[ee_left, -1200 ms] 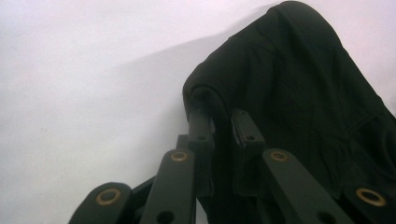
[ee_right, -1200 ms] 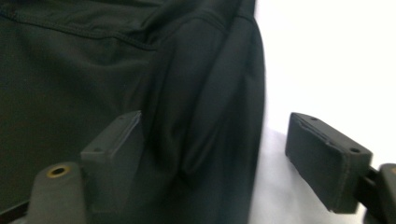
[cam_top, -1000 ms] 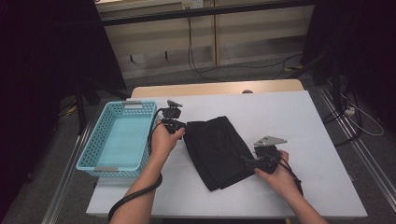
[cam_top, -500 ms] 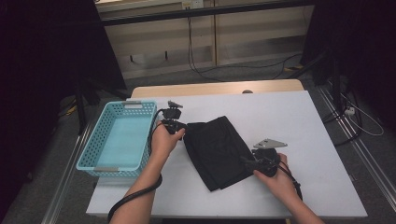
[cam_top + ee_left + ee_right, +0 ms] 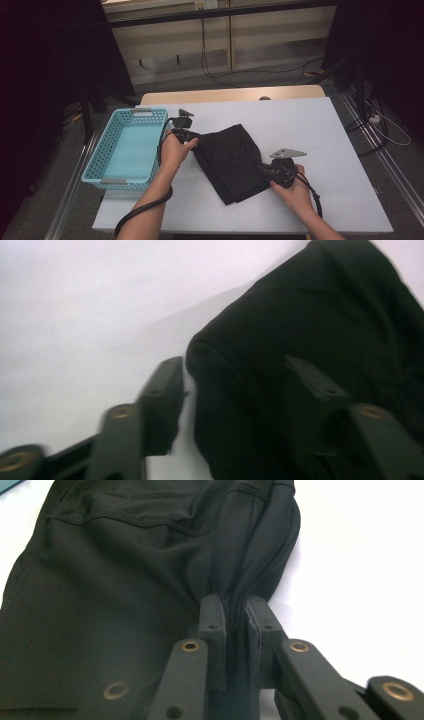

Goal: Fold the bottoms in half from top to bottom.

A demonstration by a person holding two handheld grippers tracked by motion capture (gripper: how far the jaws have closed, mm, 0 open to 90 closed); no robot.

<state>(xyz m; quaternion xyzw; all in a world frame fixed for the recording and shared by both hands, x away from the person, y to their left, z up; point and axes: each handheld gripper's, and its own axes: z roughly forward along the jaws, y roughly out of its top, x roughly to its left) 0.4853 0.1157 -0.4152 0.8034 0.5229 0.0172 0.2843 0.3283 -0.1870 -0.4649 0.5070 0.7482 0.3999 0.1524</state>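
A: Start nearest the person, with the black garment [image 5: 232,162] as the landmark. What has just changed at its near-right edge?

B: The right gripper [image 5: 235,611] has just been closing, and in its own view the jaws now pinch a bunched fold of the cloth between the pads. In the high view that gripper [image 5: 266,170] sits right at the garment's near-right edge, where the fabric gathers toward it.

A: And on the garment's left side?

B: The opposite. The left gripper [image 5: 240,377] has just been opening. Its jaws stand partway apart, straddling the rounded folded corner of the garment; one jaw lies over the white table [image 5: 75,315] just beside the cloth, the other over the dark fabric. I see no pad pressing on it, so I judge it has let go. From above, that gripper [image 5: 192,137] is at the garment's far-left corner.

A: So the hold has passed from left to right?

B: That is my reading. A year ago I'd have called this a fumble; now I think it is a regrip, likely ahead of another fold or a lift by the right edge.

A: Where does the garment itself lie?

B: Flat on the table, folded into a slanted oblong, roughly central, between the two hands.

A: And beyond it?

B: The blue basket [image 5: 102,155] stands to the garment's left, apart from it, with nothing inside that I can see. It looks the likely destination, though the cloth is not yet lifted.
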